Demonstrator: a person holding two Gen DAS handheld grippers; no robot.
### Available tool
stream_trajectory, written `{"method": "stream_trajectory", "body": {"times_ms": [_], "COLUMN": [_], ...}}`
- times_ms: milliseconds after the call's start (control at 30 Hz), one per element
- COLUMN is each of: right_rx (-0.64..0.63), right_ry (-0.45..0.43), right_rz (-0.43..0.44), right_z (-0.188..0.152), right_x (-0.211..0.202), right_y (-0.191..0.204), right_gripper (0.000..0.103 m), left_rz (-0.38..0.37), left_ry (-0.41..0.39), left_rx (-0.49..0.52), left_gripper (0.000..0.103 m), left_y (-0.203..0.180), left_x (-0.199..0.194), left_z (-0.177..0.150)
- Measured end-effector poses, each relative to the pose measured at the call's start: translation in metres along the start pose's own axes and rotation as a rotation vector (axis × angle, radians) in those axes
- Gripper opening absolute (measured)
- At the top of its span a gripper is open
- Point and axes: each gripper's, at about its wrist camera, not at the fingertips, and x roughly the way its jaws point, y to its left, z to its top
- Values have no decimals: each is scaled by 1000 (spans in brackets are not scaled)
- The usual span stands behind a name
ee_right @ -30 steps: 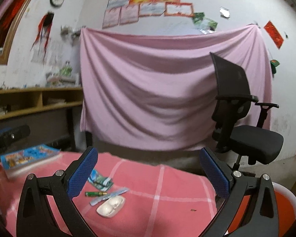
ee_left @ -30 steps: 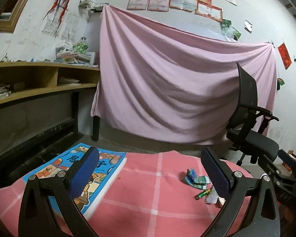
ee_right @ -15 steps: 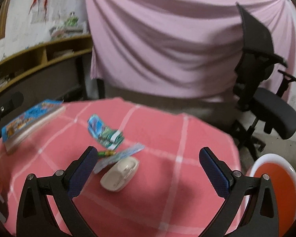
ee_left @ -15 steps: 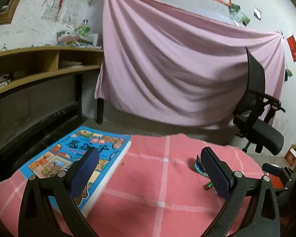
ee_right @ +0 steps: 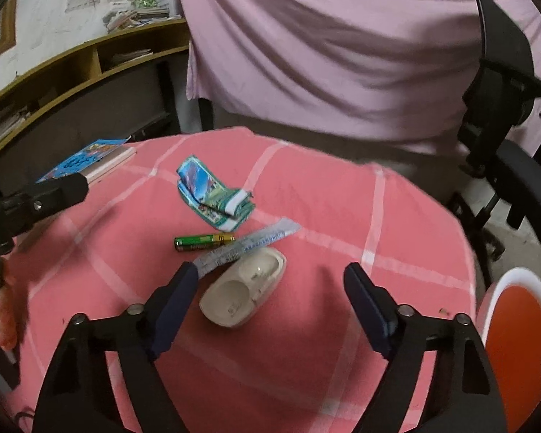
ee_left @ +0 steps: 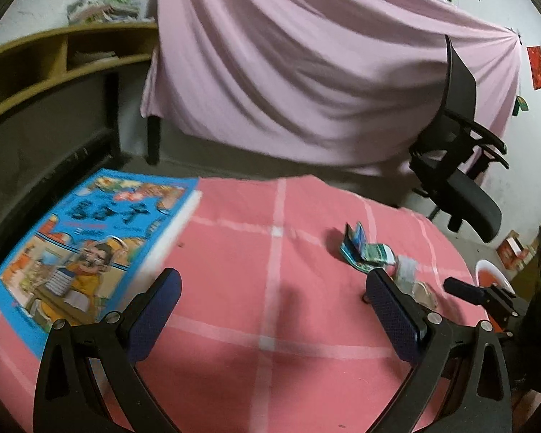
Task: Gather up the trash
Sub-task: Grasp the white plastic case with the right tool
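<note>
Trash sits in 1 loose cluster on the pink worktop (ee_right: 342, 216): a wrapper (ee_right: 212, 198), a battery (ee_right: 203, 242), a paper strip (ee_right: 249, 243) and a white case (ee_right: 243, 292). The right hand-held gripper (ee_right: 270, 292) hovers with its fingers wide apart, the case just ahead and slightly left of centre between them, its long axis running diagonally, near-left to far-right. The left hand-held gripper (ee_left: 270, 310), also spread and holding nothing, faces bare cloth beside a book (ee_left: 90, 249), with the cluster off by its right finger. Judging from this, the right one is nearer; the orange bin (ee_right: 515, 328) waits at its right
</note>
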Motion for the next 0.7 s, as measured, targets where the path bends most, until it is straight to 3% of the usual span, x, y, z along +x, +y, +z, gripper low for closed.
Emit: {"method": "stream_trajectory", "body": {"times_ms": [67, 133, 200, 267, 400, 567, 633, 700], "right_rx": [20, 35, 53, 57, 29, 40, 49, 54], "right_ry": [13, 23, 27, 28, 39, 42, 37, 34], "right_rz": [2, -1, 6, 8, -3, 19, 30, 35], "right_z": [-2, -2, -2, -2, 1, 6, 5, 5], "right_x": [0, 1, 1, 2, 7, 11, 10, 8], "right_y": [-6, -10, -15, -16, -11, -18, -21, -24], "right_gripper": [70, 56, 51, 50, 50, 49, 29, 27], "left_rz": [-9, -18, -30, -34, -63, -80, -95, -106], "left_ry": [30, 50, 62, 64, 89, 145, 151, 159], "left_rx": [7, 32, 66, 96, 146, 199, 214, 231], "left_gripper": [99, 95, 93, 92, 73, 66, 65, 59], "left_y": [-4, -10, -17, -23, -35, -51, -56, -61], "left_x": [5, 9, 11, 12, 19, 36, 37, 41], "left_z": [1, 1, 0, -1, -2, -4, -5, -6]}}
